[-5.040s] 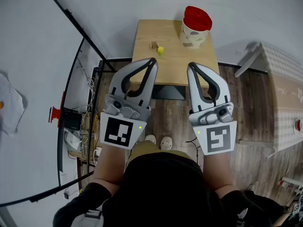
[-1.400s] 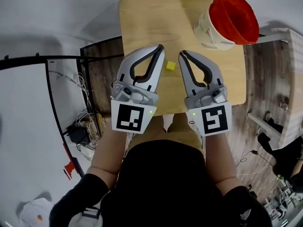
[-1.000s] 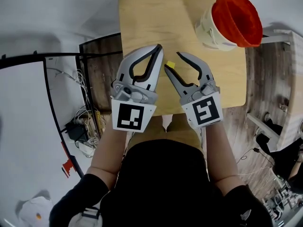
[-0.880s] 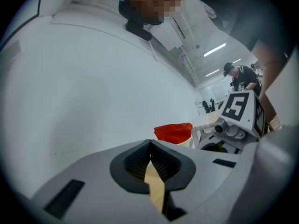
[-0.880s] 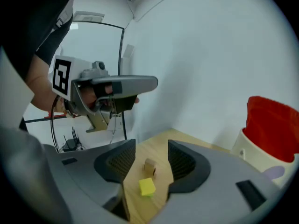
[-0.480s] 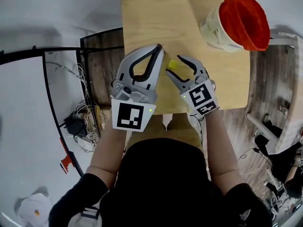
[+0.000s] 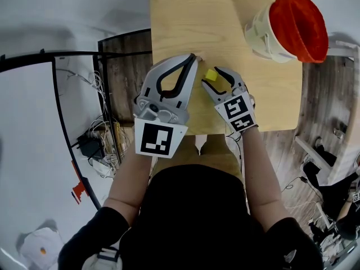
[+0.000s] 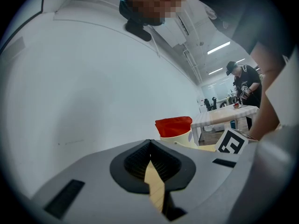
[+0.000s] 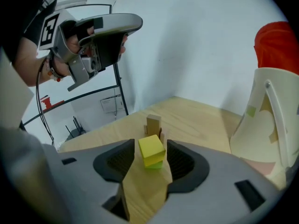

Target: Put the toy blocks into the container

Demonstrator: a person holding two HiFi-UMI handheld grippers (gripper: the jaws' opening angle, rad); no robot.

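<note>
head view: overhead, steeply down | gripper views: low, along jaws | shared: container (image 7: 297,17)

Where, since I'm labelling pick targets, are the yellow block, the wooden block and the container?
yellow block (image 9: 151,146): right gripper view, on its top face.
wooden block (image 9: 153,124): right gripper view, on its upright front face.
container (image 7: 260,32): head view, on its cream outer wall.

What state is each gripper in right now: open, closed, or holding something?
Left gripper: closed, holding nothing.
Right gripper: open, its jaws have just been opening; the yellow block sits between them, not gripped.
</note>
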